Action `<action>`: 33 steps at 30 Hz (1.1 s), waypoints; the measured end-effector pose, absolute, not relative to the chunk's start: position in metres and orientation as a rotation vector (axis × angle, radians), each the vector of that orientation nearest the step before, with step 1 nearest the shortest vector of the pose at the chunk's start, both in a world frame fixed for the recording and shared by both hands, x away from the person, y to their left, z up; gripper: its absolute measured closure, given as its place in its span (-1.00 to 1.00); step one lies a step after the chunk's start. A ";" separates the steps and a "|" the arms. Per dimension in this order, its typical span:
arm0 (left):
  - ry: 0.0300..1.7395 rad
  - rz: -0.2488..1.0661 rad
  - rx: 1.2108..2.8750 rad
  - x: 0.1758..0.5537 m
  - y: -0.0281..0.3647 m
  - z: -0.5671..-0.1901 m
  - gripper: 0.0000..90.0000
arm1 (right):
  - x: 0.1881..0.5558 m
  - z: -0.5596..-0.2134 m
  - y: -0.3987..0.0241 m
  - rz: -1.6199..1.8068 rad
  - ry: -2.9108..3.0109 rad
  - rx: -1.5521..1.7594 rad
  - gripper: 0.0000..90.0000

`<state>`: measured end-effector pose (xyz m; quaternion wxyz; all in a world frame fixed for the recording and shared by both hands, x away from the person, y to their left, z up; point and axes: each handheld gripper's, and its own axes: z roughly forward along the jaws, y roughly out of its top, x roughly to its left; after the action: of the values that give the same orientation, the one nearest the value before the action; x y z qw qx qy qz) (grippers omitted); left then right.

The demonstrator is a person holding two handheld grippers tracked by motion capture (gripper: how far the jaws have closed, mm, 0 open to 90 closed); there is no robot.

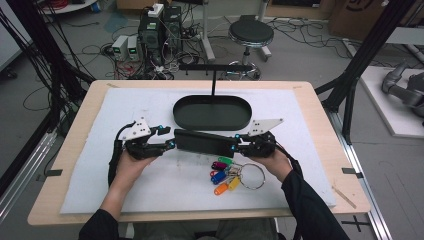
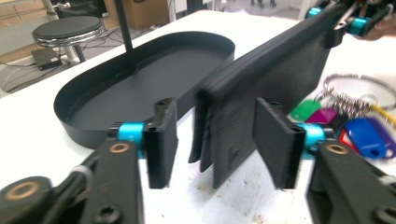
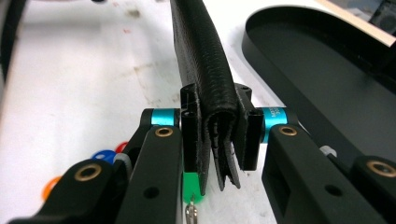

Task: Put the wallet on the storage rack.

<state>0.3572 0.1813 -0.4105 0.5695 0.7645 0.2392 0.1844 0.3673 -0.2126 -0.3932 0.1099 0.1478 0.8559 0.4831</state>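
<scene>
A long, flat black pouch (image 1: 205, 142) of layered, textured material is held on edge just above the white-covered counter (image 1: 150, 185), between the two tools and just in front of the empty black oval tray (image 1: 212, 112). The right tool (image 3: 219, 140) is clamped on one end of the pouch, its jaws pressed against both faces. The left tool (image 2: 217, 140) stands open around the other end, with gaps between its jaws and the pouch. A ring of coloured key tags (image 1: 226, 175) lies on the counter near the right hand (image 1: 272, 161). No readable writing or brand shows; the print on the cyan jaw fittings is too small to make out.
</scene>
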 end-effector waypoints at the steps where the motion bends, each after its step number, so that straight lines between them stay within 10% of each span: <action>1: 0.557 0.419 1.779 0.358 0.184 -0.410 -0.04 | 0.367 -0.391 -0.214 1.432 2.517 0.422 0.70; 33: 0.289 0.156 1.852 0.349 0.151 -0.409 -0.06 | 0.358 -0.371 -0.225 1.619 2.611 0.299 0.70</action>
<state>0.3486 0.1510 -0.4094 0.5894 0.7954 0.1240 0.0670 0.3580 -0.2252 -0.3706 0.0273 0.0967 0.8455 0.5244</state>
